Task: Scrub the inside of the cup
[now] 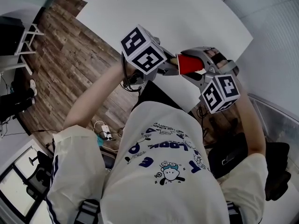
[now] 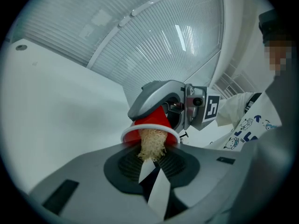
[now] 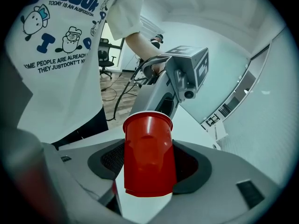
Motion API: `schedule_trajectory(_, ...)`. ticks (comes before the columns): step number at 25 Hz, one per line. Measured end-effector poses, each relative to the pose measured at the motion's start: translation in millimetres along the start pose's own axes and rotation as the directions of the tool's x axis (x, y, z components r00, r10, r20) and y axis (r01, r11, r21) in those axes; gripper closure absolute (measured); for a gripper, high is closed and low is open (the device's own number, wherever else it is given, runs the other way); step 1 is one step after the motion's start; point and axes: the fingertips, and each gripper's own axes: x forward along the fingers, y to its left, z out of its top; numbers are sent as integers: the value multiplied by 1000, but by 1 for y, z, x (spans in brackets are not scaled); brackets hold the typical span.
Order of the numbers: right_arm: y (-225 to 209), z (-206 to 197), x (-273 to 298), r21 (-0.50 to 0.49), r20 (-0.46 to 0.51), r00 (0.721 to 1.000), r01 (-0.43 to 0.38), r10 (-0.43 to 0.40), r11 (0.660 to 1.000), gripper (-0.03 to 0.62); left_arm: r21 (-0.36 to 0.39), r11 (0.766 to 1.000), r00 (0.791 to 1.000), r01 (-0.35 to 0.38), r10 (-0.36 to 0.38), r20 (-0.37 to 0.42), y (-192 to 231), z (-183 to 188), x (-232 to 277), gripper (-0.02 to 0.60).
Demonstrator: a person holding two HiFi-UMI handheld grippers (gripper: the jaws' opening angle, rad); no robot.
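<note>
Both grippers are holding items. At one o'clock in the head view, over the white tabletop (image 1: pixel 187 13), the right gripper (image 3: pixel 149 171) is clamping a red plastic cup (image 3: pixel 148 157) lying sideways. With jaws narrow, the left gripper (image 2: pixel 152 164) is pinching a tan fibrous scrubber (image 2: pixel 151 146) reaching into the cup's mouth.

scrubber (image 2: pixel 151 143) far end hidden inside cup (image 2: pixel 156 120), table (image 1: pixel 187 13) cut off at top edge

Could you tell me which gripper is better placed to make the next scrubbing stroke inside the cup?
Left. The left gripper holds the tan scrubber in its fingers, tip at the mouth of the red cup. The right gripper is clamped around it and should probably just steady it.
</note>
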Motion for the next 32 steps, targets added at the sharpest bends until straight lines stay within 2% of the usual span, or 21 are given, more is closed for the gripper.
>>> schedule_trajectory(10,2,6,-3,-76,2,1000,19,-19,997,306,-77,992,995,101,-100,23,-8,-2,-2,477)
schedule_trajectory(22,0,7,-7,-166,-6,999,50,-52,985,306,-185,955,973,232,-225,61,-15,1,-2,477)
schedule_trajectory(25,1,7,-8,-165,-1,999,50,-51,985,306,-189,953,972,236,-229,60,-16,1,-1,477)
schedule_trajectory(32,0,2,-7,-130,-9,999,36,-38,991,306,-164,968,982,191,-186,44,-12,3,2,477)
